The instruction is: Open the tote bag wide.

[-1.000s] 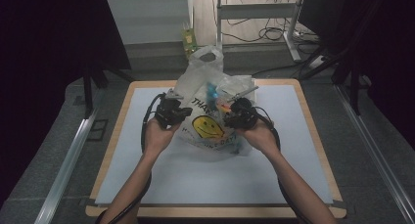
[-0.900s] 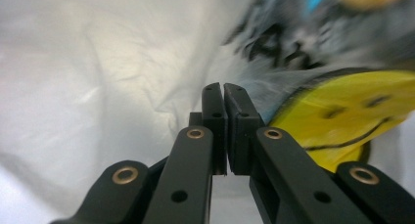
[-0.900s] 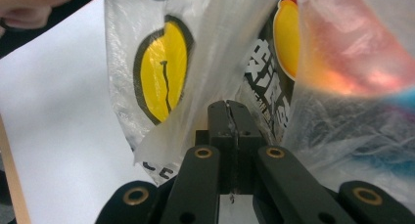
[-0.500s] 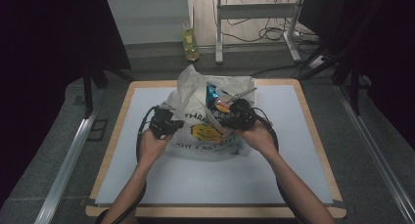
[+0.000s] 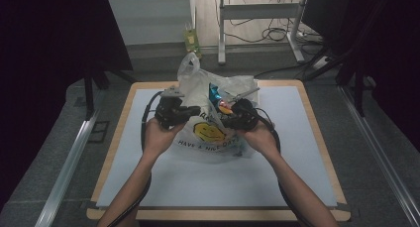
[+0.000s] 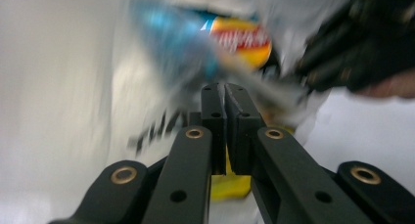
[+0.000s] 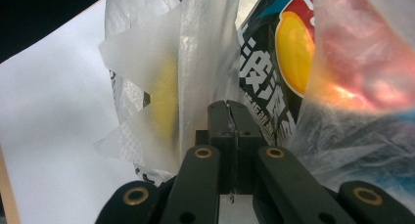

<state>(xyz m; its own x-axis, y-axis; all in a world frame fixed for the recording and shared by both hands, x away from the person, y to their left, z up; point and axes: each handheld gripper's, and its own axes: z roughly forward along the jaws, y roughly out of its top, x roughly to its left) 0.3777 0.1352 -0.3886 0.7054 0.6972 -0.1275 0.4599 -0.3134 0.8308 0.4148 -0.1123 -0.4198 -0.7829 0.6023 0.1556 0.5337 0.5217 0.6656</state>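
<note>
Plastic bag sits on the table, toward the far edge, roughly centred; bare white surface left, right and on the near side. Inside the bag: blue chip packet sticking out the top, plus a red-orange item, blurred. Left gripper jaws closed; view blurred, can't tell whether any film is caught. Right gripper jaws closed, pinching bag film at the bag's right side.

Thin crinkled translucent plastic bag
</note>
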